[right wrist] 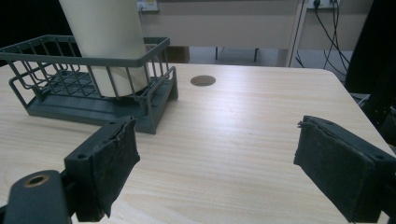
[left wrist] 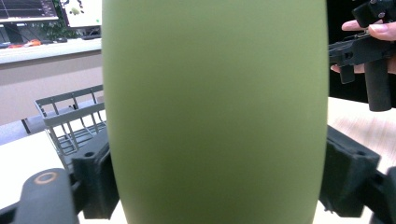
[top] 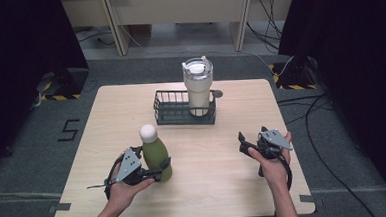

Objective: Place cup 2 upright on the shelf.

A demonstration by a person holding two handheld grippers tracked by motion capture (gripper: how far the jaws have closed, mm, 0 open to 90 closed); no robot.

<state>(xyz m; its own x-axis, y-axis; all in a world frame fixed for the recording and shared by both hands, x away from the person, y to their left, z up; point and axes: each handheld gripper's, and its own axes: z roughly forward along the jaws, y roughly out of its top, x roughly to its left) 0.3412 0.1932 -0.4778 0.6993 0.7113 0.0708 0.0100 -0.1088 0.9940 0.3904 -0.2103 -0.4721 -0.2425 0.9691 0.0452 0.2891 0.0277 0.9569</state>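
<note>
Green bottle (top: 156, 158) stands at seven o'clock on the desk (top: 218, 152), clamped low on its body by the left tongs (top: 152, 173); smooth and rigid, it likely slips unless gripped mid-body. Right tongs (top: 244, 145) gape wide, holding nothing, at four o'clock.

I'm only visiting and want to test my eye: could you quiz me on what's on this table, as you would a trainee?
1. True or false: the left gripper is shut on the green bottle.
2. Where does the cream tumbler stand: A) on the bare table, B) in the dark wire basket, C) in the person's right hand?
3. Fill in: the right gripper has its jaws ____ above the wooden table.

Key: 1 true; 2 B, at the basket's right end; 3 open, with nothing between them.
</note>
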